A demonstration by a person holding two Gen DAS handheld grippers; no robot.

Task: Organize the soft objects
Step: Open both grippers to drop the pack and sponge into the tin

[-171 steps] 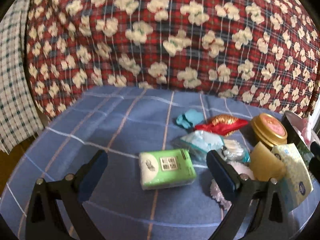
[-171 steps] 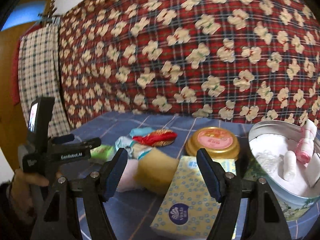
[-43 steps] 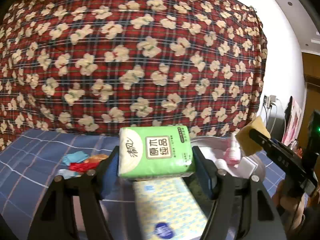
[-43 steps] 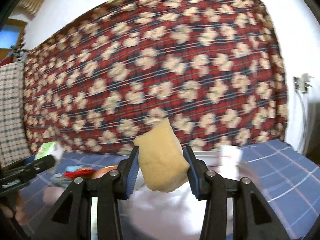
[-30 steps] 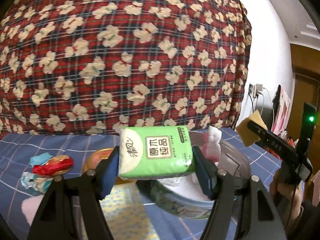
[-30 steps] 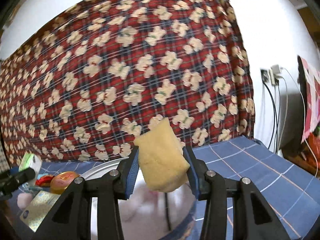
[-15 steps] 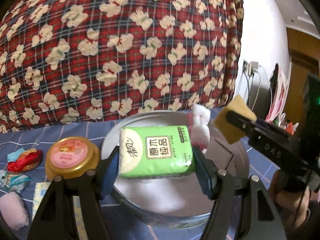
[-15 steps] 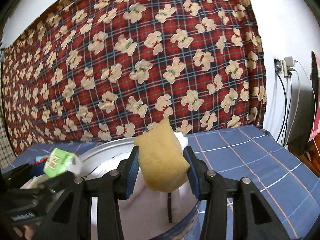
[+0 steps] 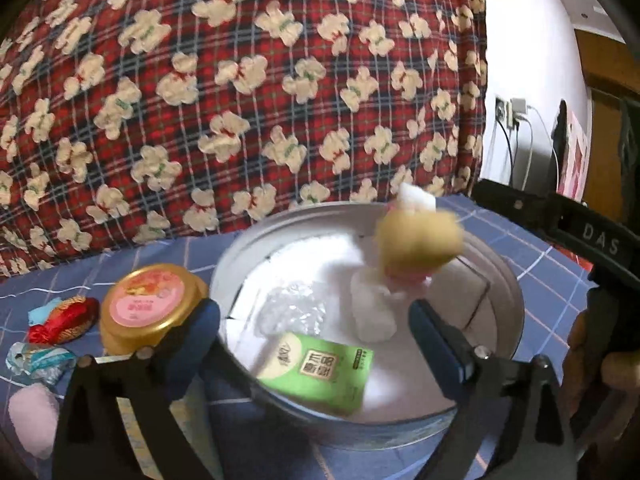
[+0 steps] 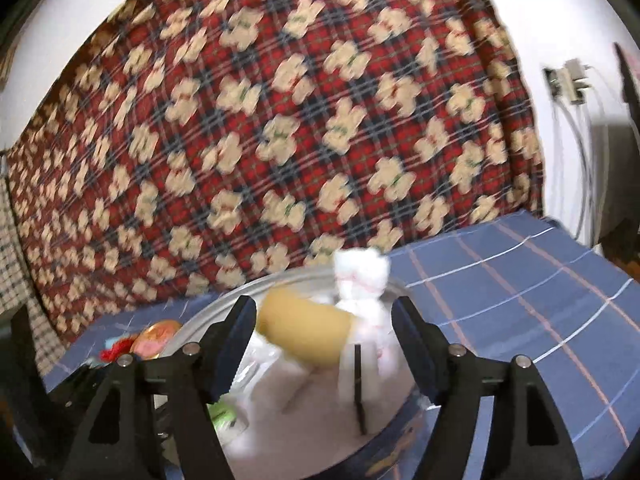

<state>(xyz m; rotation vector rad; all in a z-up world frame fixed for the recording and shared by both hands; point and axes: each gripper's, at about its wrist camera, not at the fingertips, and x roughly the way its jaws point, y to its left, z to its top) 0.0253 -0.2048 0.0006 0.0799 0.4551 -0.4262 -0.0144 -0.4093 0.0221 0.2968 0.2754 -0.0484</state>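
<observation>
Tissue pack (image 9: pixel 320 372) now dropped in tin (image 9: pixel 508 304), sponge (image 10: pixel 304 334) falling, both tongs (image 9: pixel 314 332) (image 10: pixel 324 332) just opened, empty.

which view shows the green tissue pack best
The left wrist view. The green tissue pack lies in plain sight inside the round tin, label side up, ahead of the open left gripper. In the right wrist view only a blurred green scrap of it shows, low in the tin behind that gripper's left finger.

Brushed metal tin (image 9: pixel 505 304), glossy plastic tissue pack (image 9: pixel 320 372)
</observation>
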